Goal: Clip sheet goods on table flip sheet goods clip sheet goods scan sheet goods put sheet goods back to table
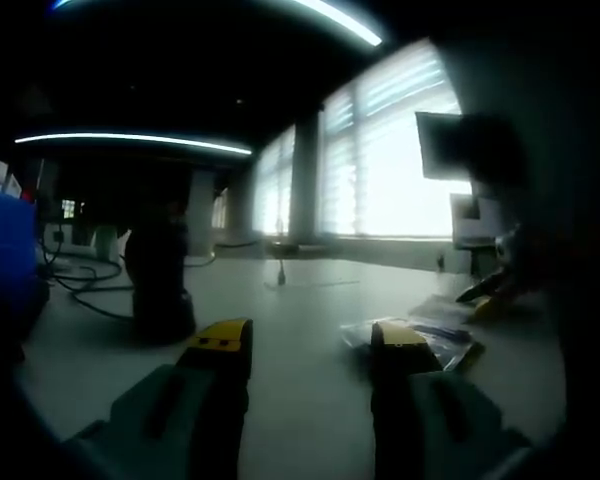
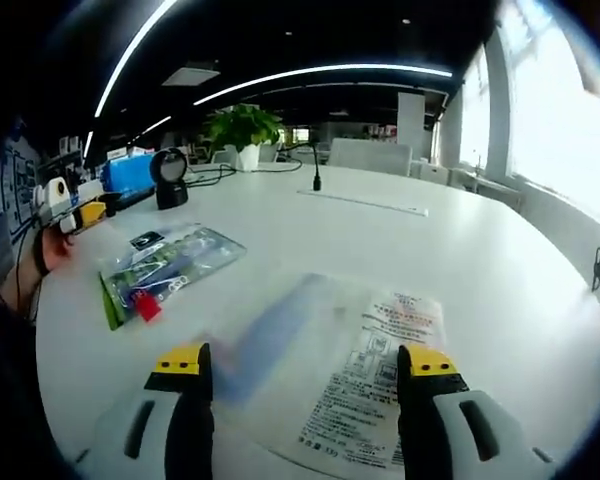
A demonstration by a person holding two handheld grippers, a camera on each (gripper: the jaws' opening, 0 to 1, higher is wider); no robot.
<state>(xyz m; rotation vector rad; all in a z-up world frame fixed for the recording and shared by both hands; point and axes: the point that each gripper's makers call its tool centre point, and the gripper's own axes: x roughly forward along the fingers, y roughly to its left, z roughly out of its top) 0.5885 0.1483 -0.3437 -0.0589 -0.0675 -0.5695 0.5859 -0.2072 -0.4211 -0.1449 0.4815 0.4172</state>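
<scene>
In the right gripper view, a clear flat packet with a printed paper label (image 2: 380,365) lies on the white table (image 2: 460,250) right in front of my right gripper (image 2: 305,362). That gripper is open, its yellow-tipped jaws standing either side of the packet's near edge. A second packet with green and red contents (image 2: 165,265) lies further left. My left gripper (image 2: 68,208) is beyond it, held by a hand. In the dim left gripper view, my left gripper (image 1: 310,342) is open over bare table. The coloured packet (image 1: 425,335) lies just past its right jaw.
A black scanner on a stand (image 2: 168,172) (image 1: 158,285) stands on the table beside a blue box (image 2: 130,172) and cables (image 1: 85,290). A potted plant (image 2: 242,125), a thin black post (image 2: 315,165) and a long ruler strip (image 2: 365,203) are at the far side. Bright windows (image 1: 390,160) lie beyond.
</scene>
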